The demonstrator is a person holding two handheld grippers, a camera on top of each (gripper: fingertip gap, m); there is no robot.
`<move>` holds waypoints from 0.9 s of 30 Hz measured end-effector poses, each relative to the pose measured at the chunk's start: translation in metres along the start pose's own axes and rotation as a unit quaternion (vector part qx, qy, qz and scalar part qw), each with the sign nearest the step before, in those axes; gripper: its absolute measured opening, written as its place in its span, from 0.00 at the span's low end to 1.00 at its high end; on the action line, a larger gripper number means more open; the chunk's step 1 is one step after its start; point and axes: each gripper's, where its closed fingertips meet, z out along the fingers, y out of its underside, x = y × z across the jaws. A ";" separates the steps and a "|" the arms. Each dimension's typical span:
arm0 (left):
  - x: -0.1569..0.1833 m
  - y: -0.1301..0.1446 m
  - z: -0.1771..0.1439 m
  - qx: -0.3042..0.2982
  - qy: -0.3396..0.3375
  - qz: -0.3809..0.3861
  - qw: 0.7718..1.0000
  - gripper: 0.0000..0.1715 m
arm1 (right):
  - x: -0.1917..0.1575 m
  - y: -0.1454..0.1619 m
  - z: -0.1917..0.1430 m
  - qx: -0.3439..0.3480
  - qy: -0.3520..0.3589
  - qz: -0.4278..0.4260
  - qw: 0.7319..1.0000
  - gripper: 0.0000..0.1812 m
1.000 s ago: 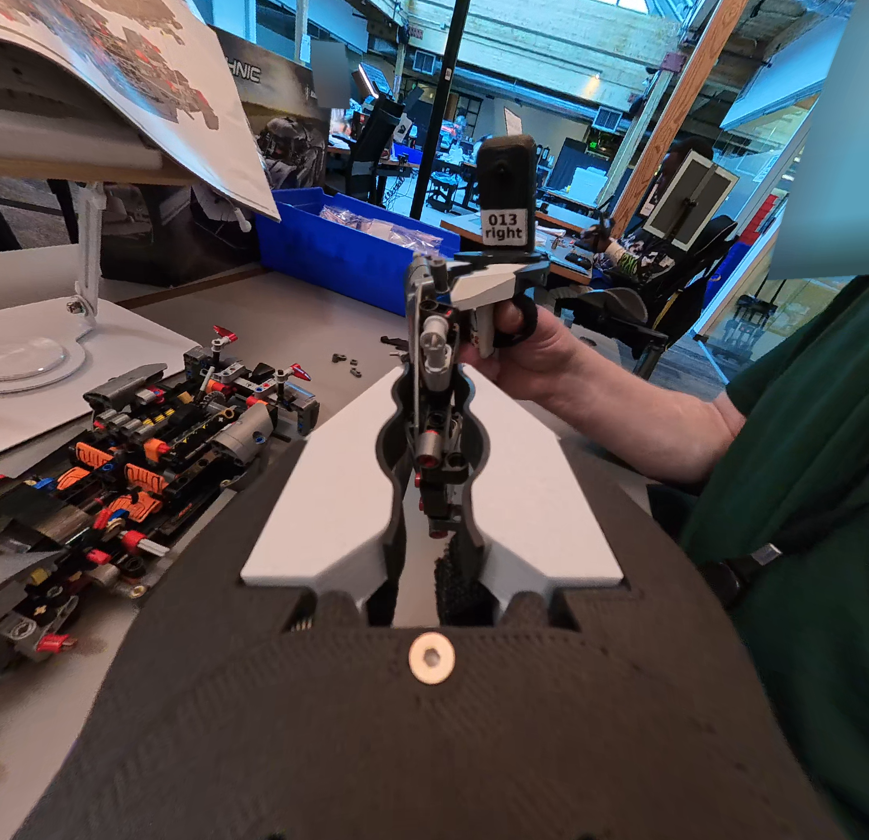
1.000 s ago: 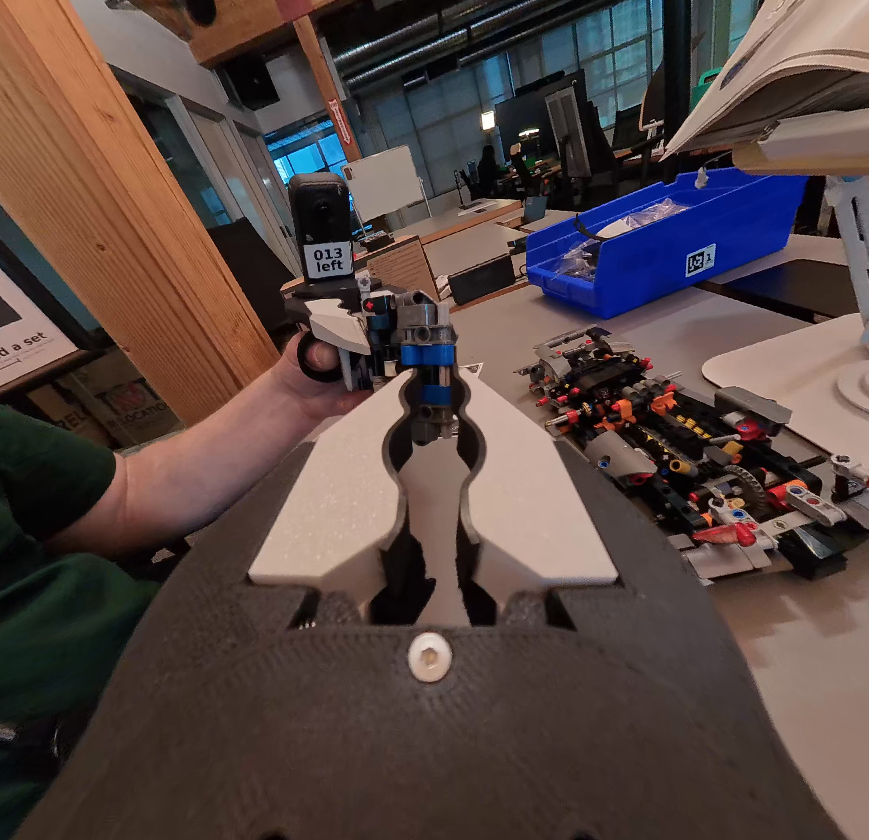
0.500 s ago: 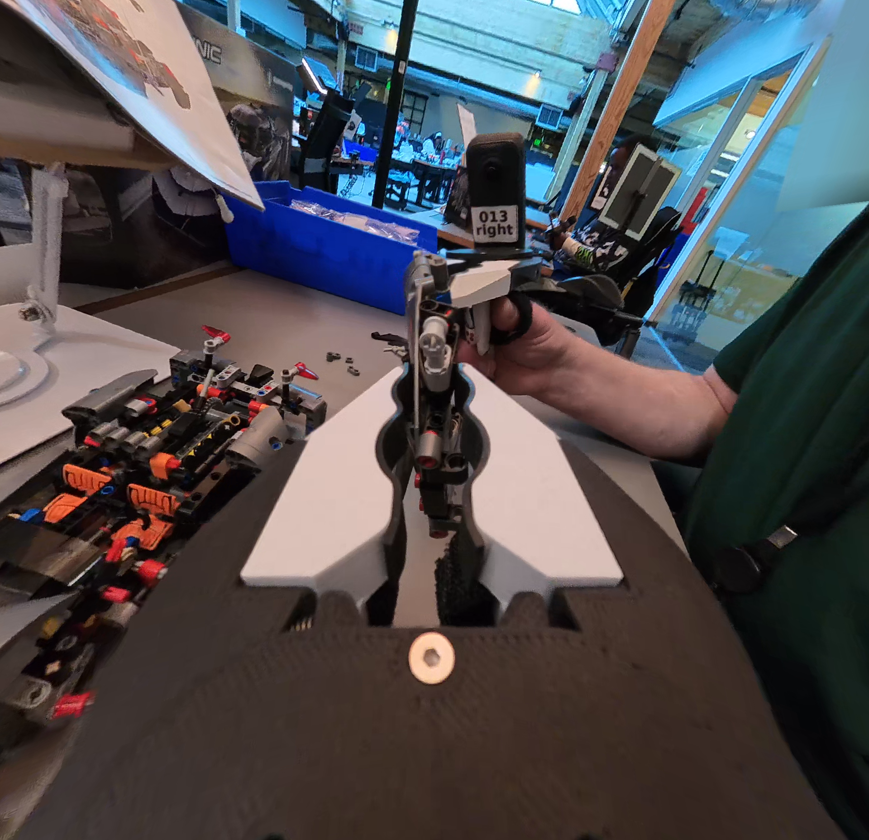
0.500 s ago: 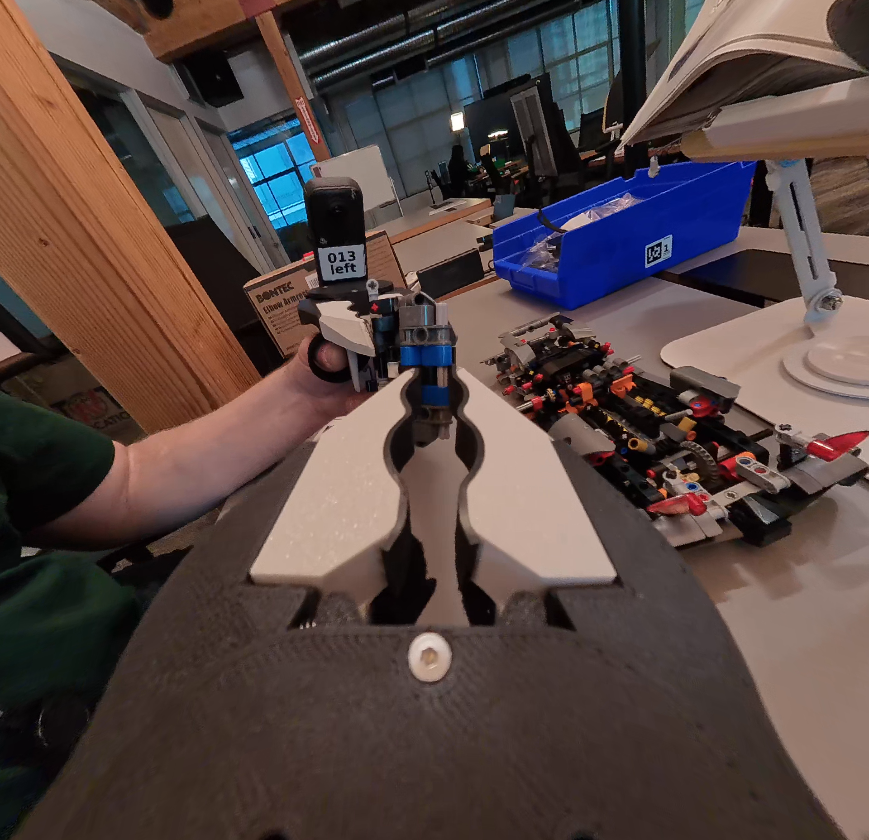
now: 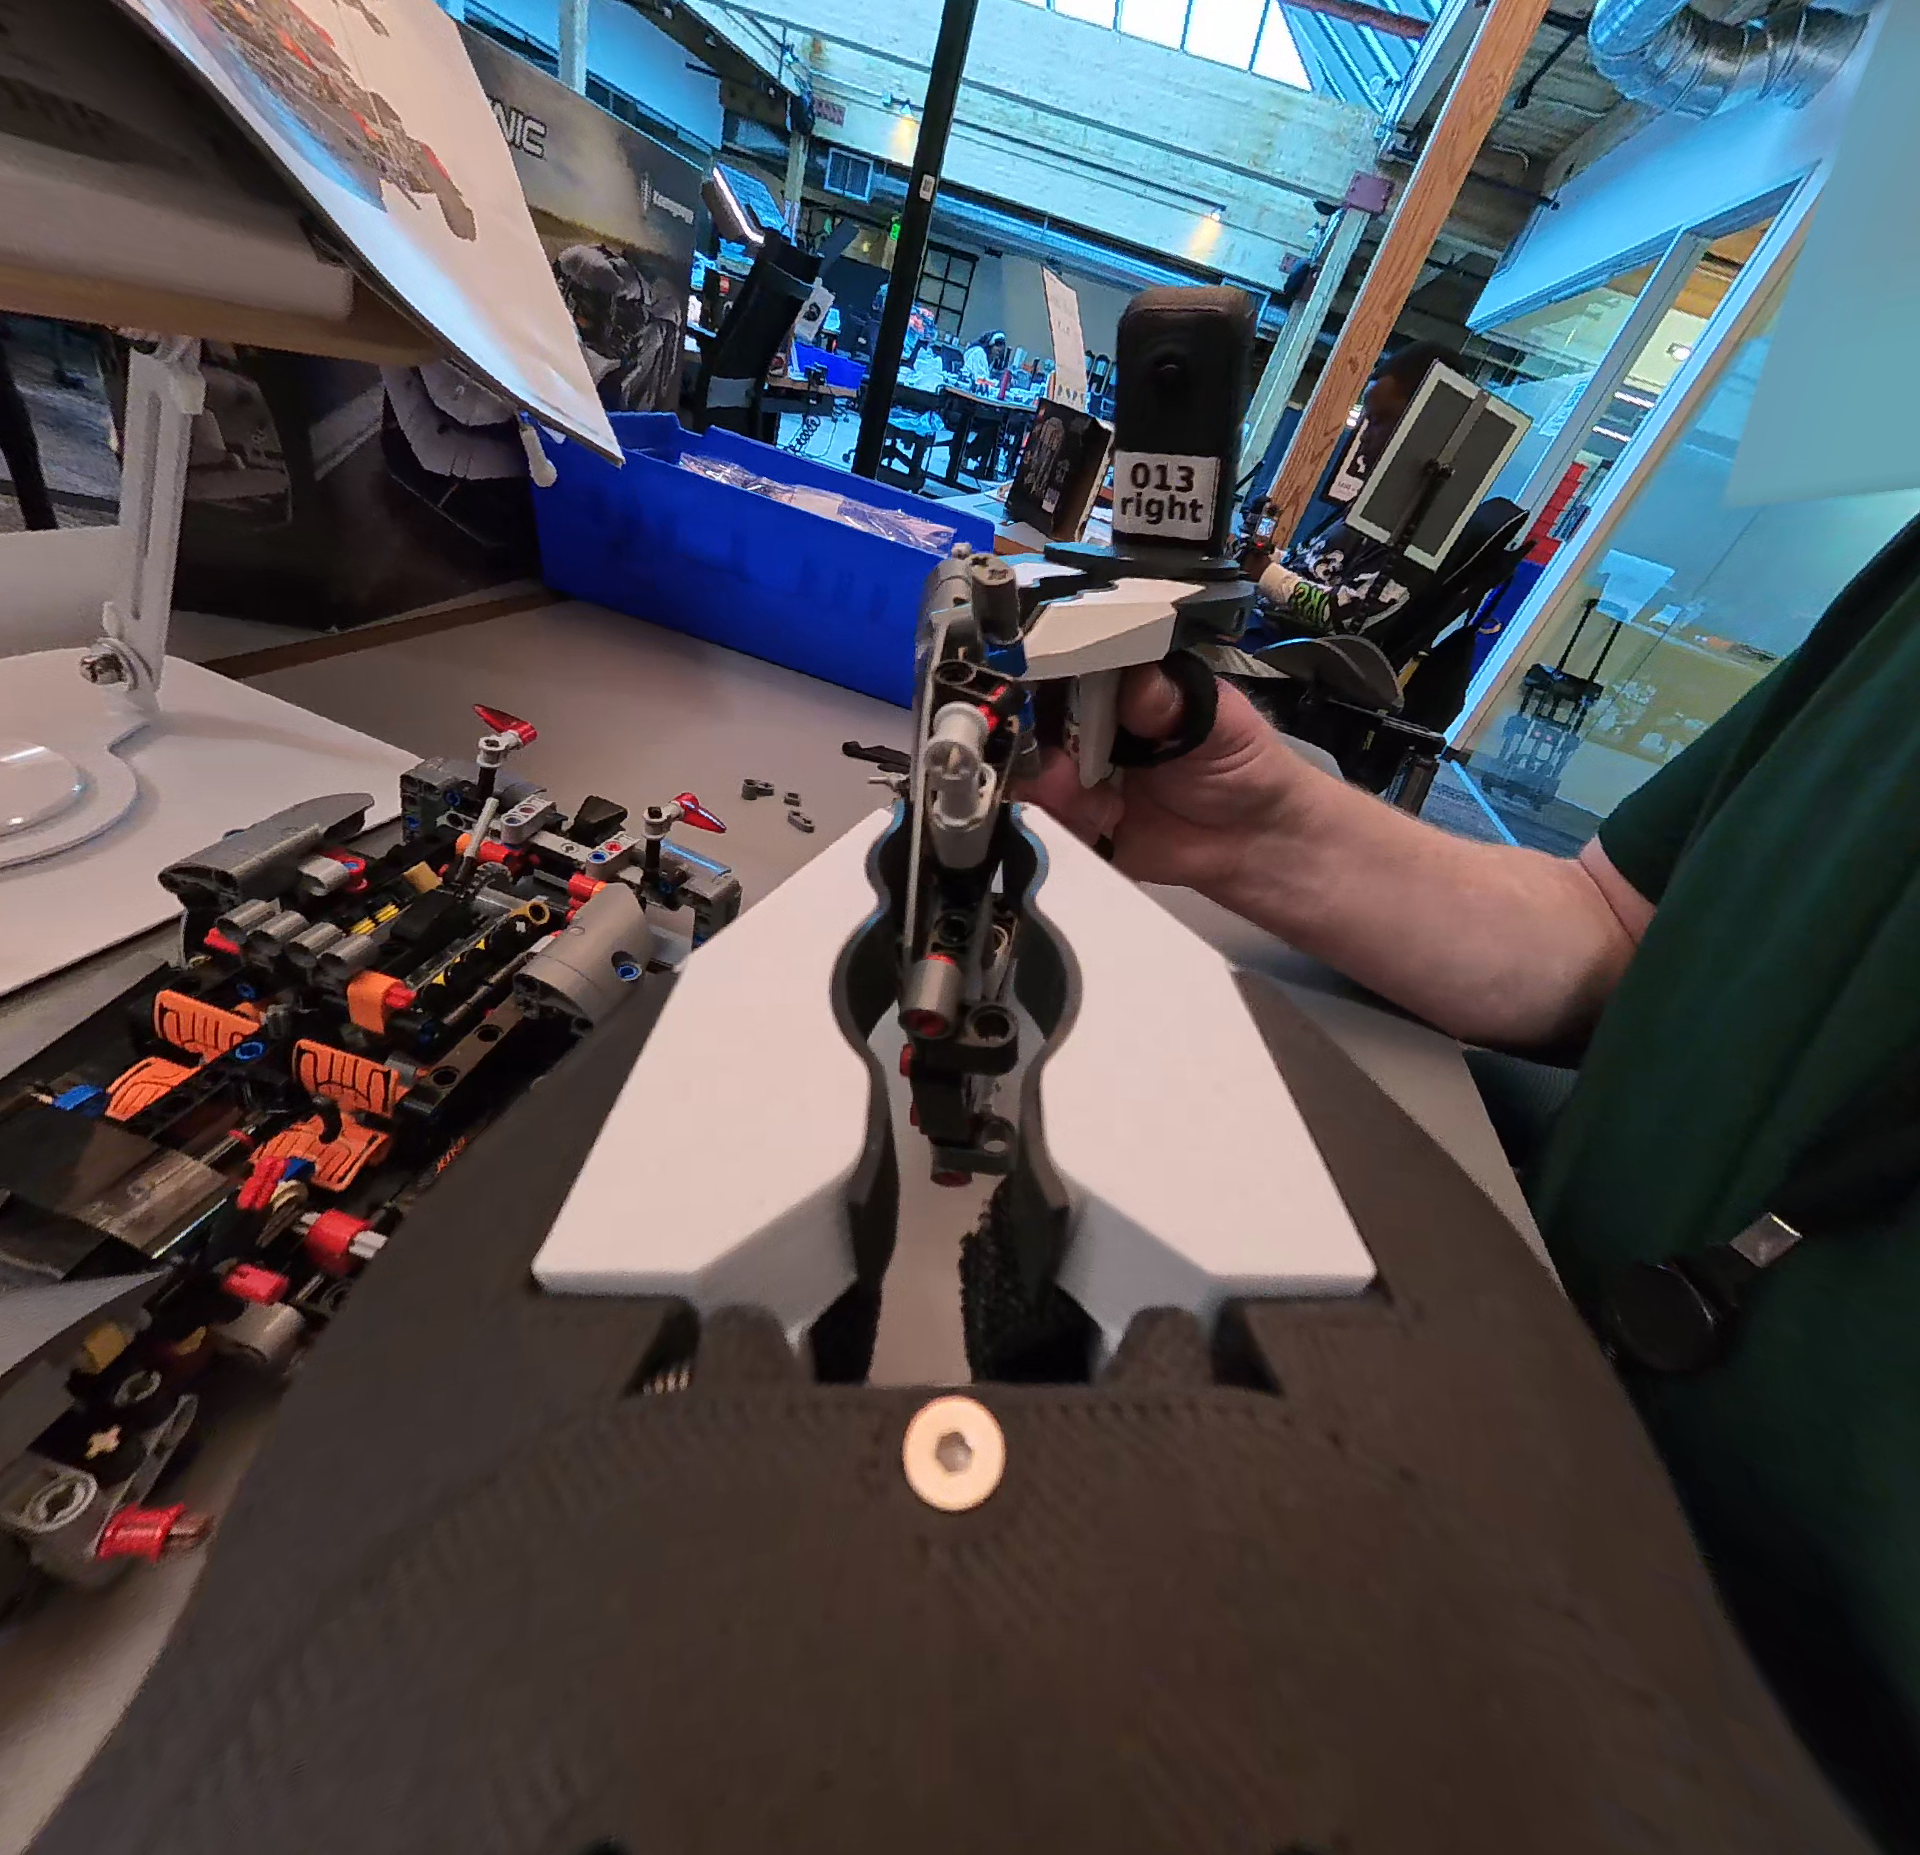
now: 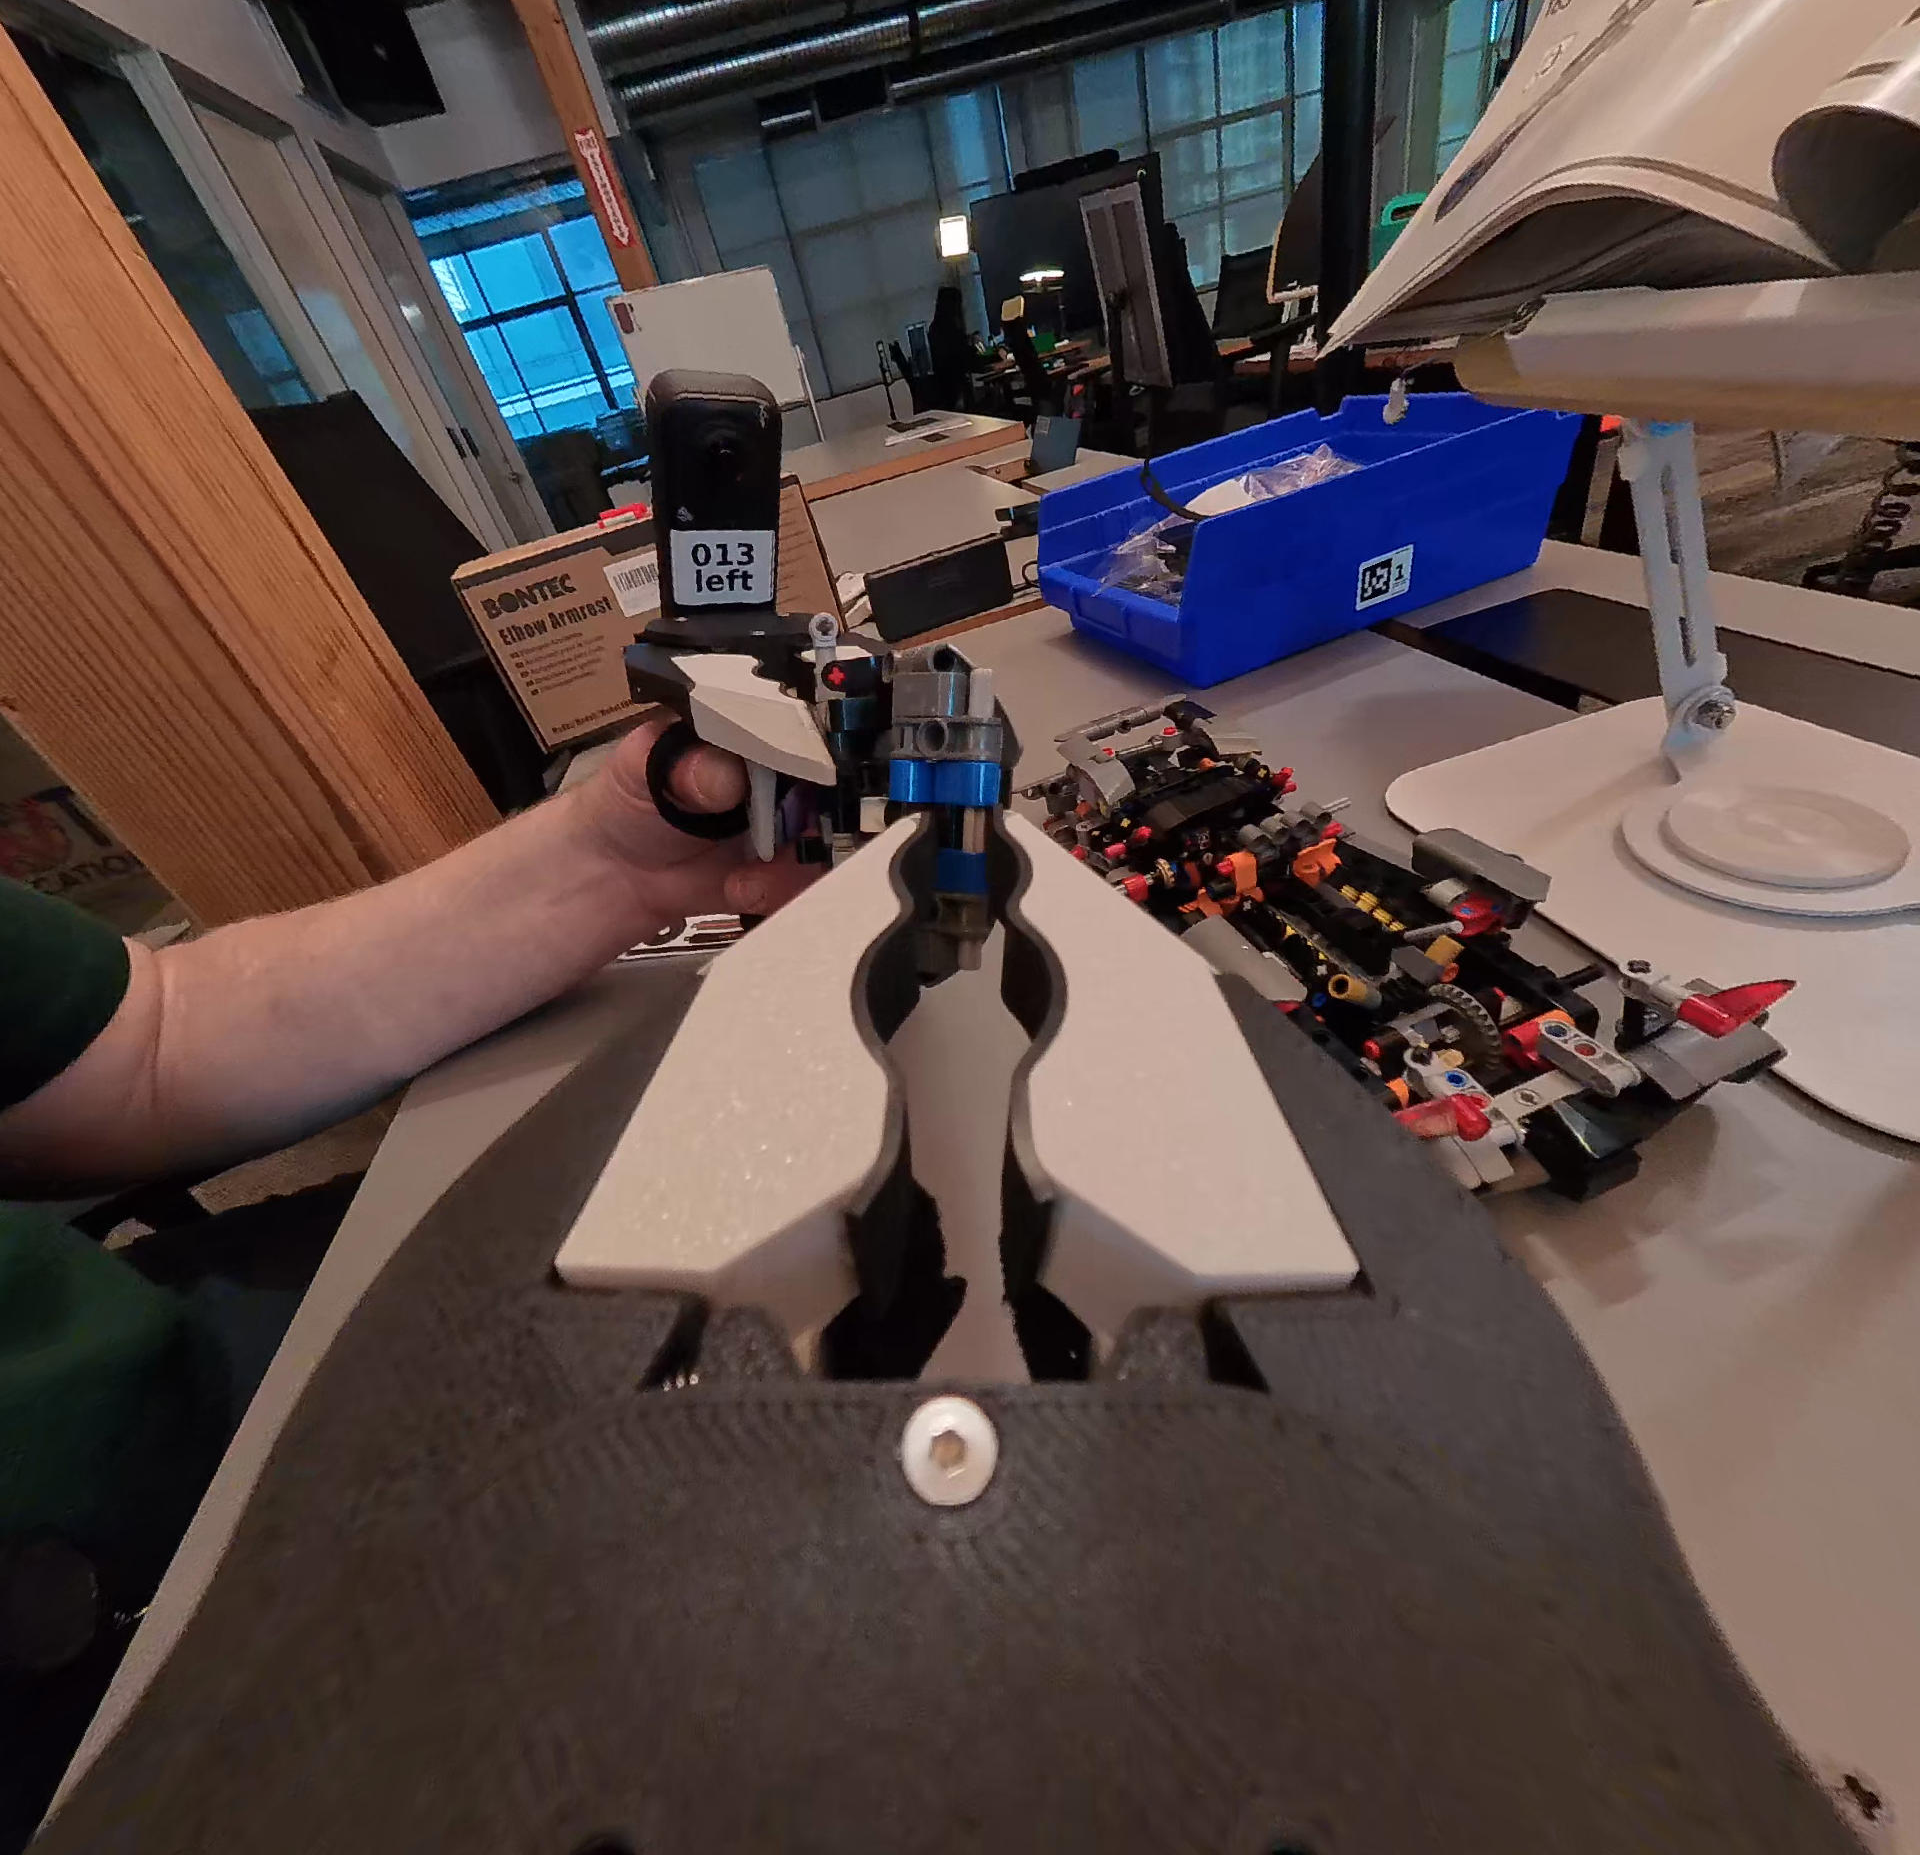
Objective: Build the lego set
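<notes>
A small grey, black and blue lego sub-assembly (image 5: 951, 932) is held in the air between both grippers. My left gripper (image 5: 956, 839) is shut on its near end. My right gripper (image 6: 951, 829) is shut on its other end, where blue parts (image 6: 945, 779) show. Each gripper also shows in the other's view: the right one (image 5: 1101, 631) and the left one (image 6: 764, 709), each held by a hand. The large, partly built lego car chassis (image 5: 364, 984) lies on the grey table, left of the sub-assembly; in the right wrist view it (image 6: 1351, 943) lies to the right.
A blue bin (image 5: 748, 569) (image 6: 1299, 579) with plastic bags stands at the back. An open instruction booklet (image 5: 312, 143) (image 6: 1662, 143) rests on a white stand with a flat base (image 6: 1766, 839). Small loose pieces (image 5: 774, 792) lie on the table. A cardboard box (image 6: 561, 621) stands behind.
Both grippers keep their hold on the sub-assembly. The pair has swung and shifted slightly over the table, so the background has moved in both views. The chassis has not moved.
</notes>
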 end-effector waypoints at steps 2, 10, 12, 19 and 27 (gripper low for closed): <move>0.000 0.000 0.000 0.002 0.000 -0.001 1.000 0.08 | -0.001 -0.001 0.000 0.000 -0.002 0.000 1.000 0.04; 0.004 -0.004 -0.003 0.019 0.017 0.011 1.000 0.08 | -0.008 -0.006 0.001 0.006 0.005 -0.041 0.999 0.04; 0.005 -0.005 -0.004 0.024 0.022 0.015 0.999 0.08 | -0.011 -0.008 0.001 0.009 0.005 -0.052 0.999 0.03; 0.005 -0.006 -0.004 0.031 0.024 0.019 0.999 0.08 | -0.014 -0.012 0.000 0.014 0.005 -0.059 0.998 0.03; 0.001 -0.009 -0.010 0.039 0.019 0.011 0.999 0.08 | -0.004 -0.027 -0.014 0.040 0.032 -0.060 0.997 0.06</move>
